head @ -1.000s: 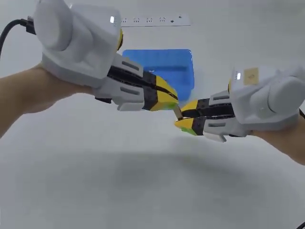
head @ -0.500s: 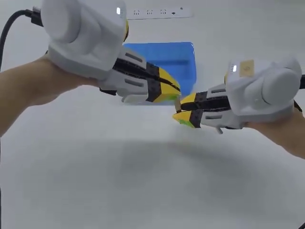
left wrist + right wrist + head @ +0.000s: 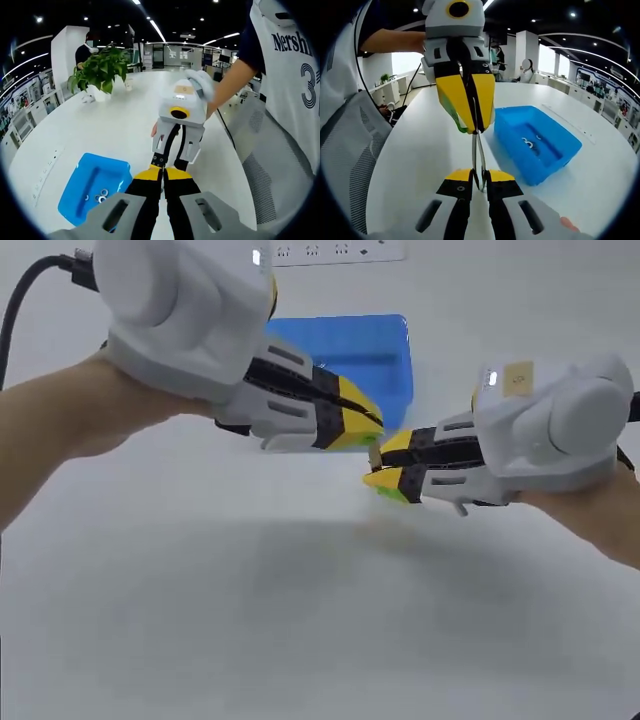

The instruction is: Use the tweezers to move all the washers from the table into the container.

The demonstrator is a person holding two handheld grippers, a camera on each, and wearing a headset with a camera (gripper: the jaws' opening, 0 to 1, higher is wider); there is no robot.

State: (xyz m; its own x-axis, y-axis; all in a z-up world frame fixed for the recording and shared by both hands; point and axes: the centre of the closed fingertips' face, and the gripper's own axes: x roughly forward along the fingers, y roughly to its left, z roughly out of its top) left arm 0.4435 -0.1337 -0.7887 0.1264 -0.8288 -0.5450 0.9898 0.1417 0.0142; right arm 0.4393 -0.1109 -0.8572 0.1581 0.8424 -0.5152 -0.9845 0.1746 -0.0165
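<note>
My left gripper [image 3: 372, 427] and right gripper [image 3: 374, 466] meet tip to tip above the white table [image 3: 250, 620]. Thin metal tweezers [image 3: 478, 155] run between them. In the right gripper view the left gripper [image 3: 475, 127] pinches their far end, while the right gripper [image 3: 480, 180] is shut on their near end. The left gripper view has the left gripper [image 3: 163, 174] at the bottom, with the right gripper [image 3: 176, 120] straight ahead. The blue container [image 3: 365, 350] lies behind the tips and holds several washers [image 3: 529, 143]. Washers [image 3: 102, 195] also lie in the container [image 3: 82, 192].
A white power strip [image 3: 340, 251] lies at the table's far edge beyond the container. A potted plant [image 3: 100, 72] stands far off on the table. A mesh office chair [image 3: 350, 165] is beside the table, and a person's torso [image 3: 292, 75] is close on one side.
The camera has tilted, so the container sits higher in the picture. The two grippers have drawn slightly closer, still tip to tip on the tweezers.
</note>
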